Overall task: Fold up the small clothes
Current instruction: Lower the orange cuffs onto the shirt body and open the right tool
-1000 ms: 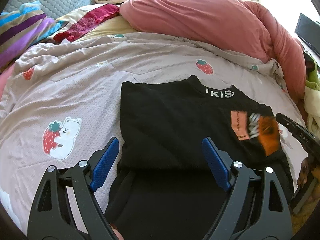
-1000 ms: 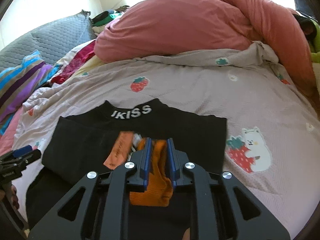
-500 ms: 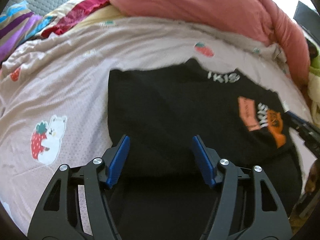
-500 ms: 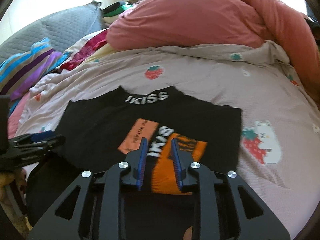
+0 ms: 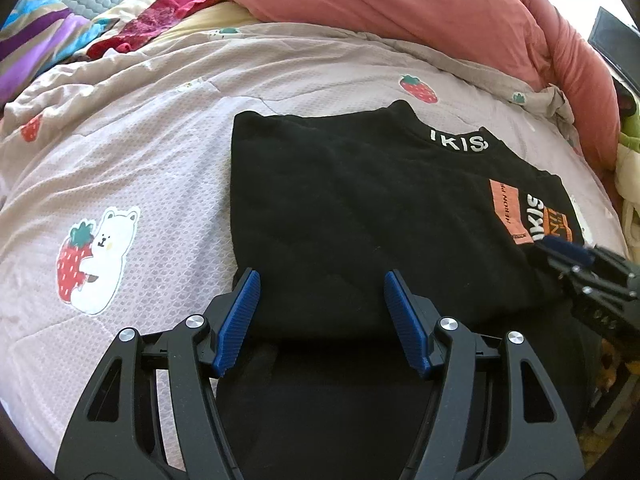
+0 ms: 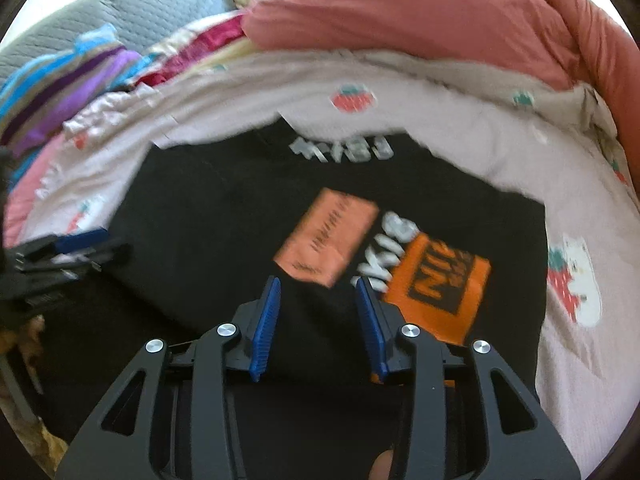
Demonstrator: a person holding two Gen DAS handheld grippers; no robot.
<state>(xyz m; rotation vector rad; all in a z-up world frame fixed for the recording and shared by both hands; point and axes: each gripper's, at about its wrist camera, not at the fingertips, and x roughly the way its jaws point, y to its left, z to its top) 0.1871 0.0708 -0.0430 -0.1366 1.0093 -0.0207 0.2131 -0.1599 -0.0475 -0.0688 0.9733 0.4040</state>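
A black shirt [image 5: 340, 200] lies folded flat on the bed, its white-lettered collar [image 5: 458, 144] at the far side. An orange print [image 6: 440, 280] faces up on its right part. My left gripper [image 5: 320, 278] is open just above the shirt's near folded edge, and black cloth shows between its blue pads without being pinched. My right gripper [image 6: 317, 283] hovers over the shirt beside the print with its jaws opening. Only flat black cloth lies under its gap, nothing gripped. Each gripper also appears in the other's view: the right gripper [image 5: 568, 256], the left gripper [image 6: 80, 240].
The shirt rests on a pale blanket [image 5: 120, 140] printed with strawberries and bears. A bulky pink duvet [image 5: 400, 8] is heaped along the far side. Striped and red clothes [image 5: 36, 40] lie at the far left, by a grey quilted pillow [image 6: 160, 4].
The right gripper let go of the orange-printed fold, which now lies flat on the shirt, and its jaws have spread. The left gripper's jaws narrowed as it sank toward the shirt's near edge.
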